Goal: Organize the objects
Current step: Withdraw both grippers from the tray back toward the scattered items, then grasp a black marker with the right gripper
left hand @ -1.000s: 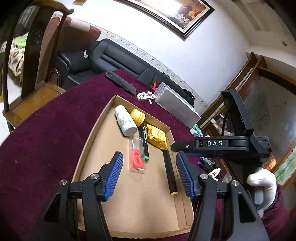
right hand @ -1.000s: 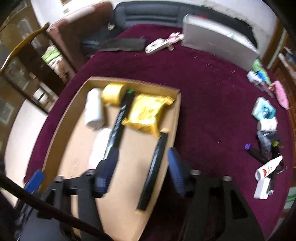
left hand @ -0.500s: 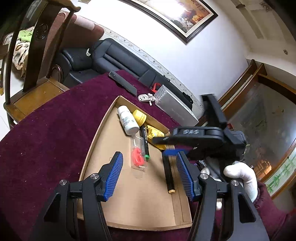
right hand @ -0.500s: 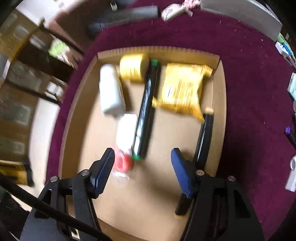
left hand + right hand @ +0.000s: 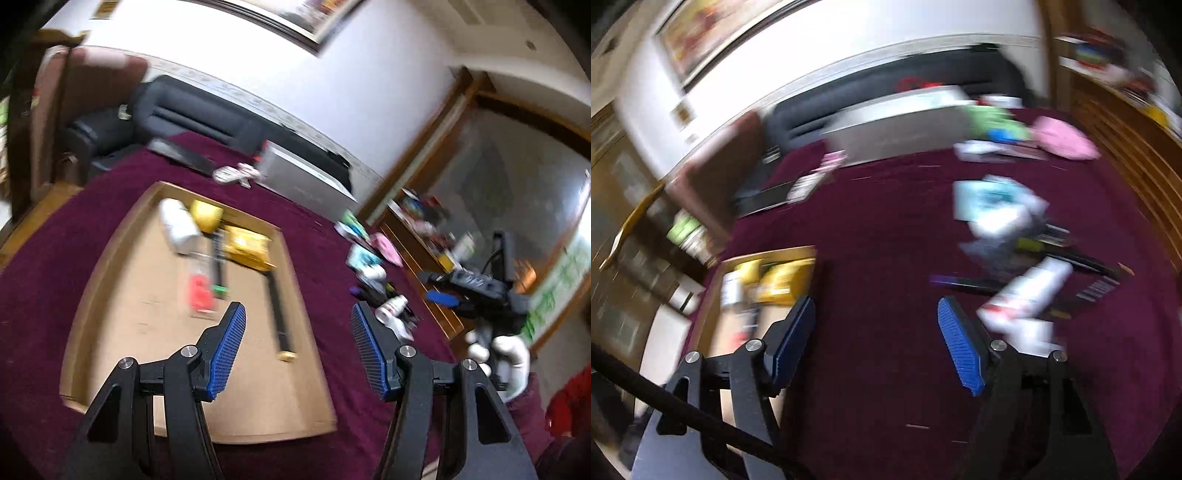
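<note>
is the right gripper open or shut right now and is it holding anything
Open and empty. In its own wrist view the right gripper has its blue pads spread, only the maroon tablecloth between them; the jaws have just been opening.

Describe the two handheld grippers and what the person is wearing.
Both the left gripper and right gripper have black angular linkage arms with silver pivot bolts and ribbed blue finger pads. A black cable crosses the right wrist view. The right hand wears a white glove, with a dark red sleeve.

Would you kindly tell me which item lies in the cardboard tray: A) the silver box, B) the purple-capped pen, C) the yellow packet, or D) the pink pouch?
C: the yellow packet lies inside the cardboard tray, near its far wall; the other three lie on the maroon cloth outside it.
</note>
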